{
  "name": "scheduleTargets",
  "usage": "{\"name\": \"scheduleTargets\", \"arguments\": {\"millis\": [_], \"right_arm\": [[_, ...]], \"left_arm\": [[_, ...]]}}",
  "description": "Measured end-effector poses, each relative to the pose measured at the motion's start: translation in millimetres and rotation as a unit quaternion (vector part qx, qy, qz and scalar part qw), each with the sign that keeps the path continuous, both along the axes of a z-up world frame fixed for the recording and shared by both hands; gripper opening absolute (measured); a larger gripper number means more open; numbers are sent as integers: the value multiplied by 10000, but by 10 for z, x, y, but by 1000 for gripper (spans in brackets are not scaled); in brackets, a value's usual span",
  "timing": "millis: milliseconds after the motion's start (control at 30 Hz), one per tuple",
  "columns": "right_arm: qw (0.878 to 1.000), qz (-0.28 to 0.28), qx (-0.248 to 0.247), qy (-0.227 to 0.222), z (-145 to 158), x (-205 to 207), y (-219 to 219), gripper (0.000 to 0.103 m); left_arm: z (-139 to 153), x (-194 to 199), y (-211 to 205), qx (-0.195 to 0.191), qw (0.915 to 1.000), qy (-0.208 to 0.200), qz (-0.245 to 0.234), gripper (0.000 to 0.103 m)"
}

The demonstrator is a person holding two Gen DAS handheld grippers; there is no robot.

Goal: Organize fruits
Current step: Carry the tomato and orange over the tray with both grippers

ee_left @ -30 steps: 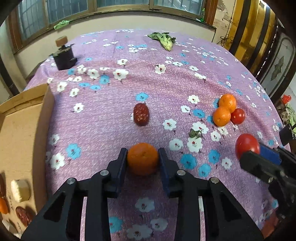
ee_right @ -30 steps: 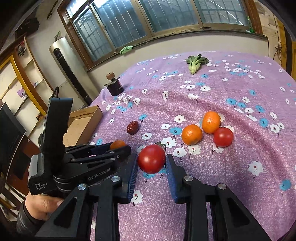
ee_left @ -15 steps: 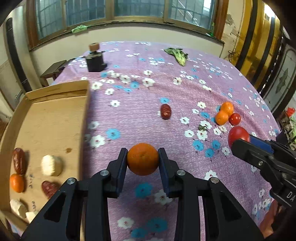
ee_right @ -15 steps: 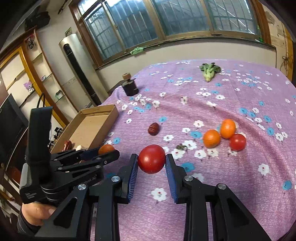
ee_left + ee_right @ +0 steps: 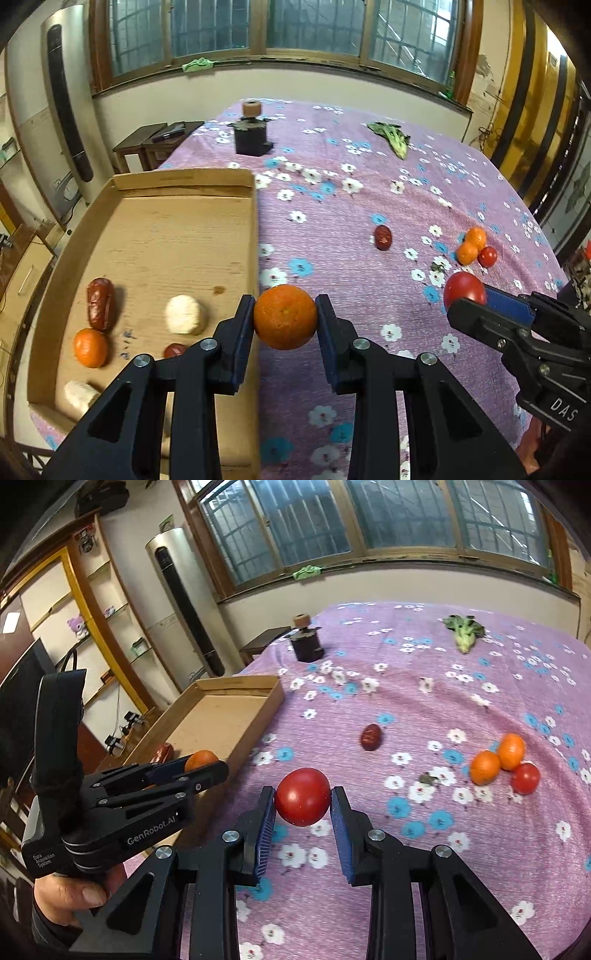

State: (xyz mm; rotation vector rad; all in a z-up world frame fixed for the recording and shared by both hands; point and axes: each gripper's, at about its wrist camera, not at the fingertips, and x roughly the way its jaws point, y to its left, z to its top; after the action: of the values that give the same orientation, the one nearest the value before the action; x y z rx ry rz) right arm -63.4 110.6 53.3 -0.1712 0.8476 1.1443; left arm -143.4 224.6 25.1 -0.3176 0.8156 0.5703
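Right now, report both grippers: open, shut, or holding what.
Left gripper: shut on the orange, held off the cloth.
Right gripper: shut on the tomato, also lifted.

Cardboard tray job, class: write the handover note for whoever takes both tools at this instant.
Left tool: shut on an orange, near the cardboard tray wall.
Right tool: shut on a tomato, above the cloth.
Done: tray holds a small orange, red dates and pale pieces.
Left: drop both held fruits in; then fetch the loose date, two oranges and small tomato.
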Motion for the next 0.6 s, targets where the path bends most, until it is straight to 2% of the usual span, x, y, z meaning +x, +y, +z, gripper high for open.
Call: {"name": "scheduleTargets", "arguments": {"millis": [600], "right_arm": [[9983,567,-95,-45,5,-367,486,30]], "left_arm": [[11,-377,350,-73,9988,-77,479,30]]}}
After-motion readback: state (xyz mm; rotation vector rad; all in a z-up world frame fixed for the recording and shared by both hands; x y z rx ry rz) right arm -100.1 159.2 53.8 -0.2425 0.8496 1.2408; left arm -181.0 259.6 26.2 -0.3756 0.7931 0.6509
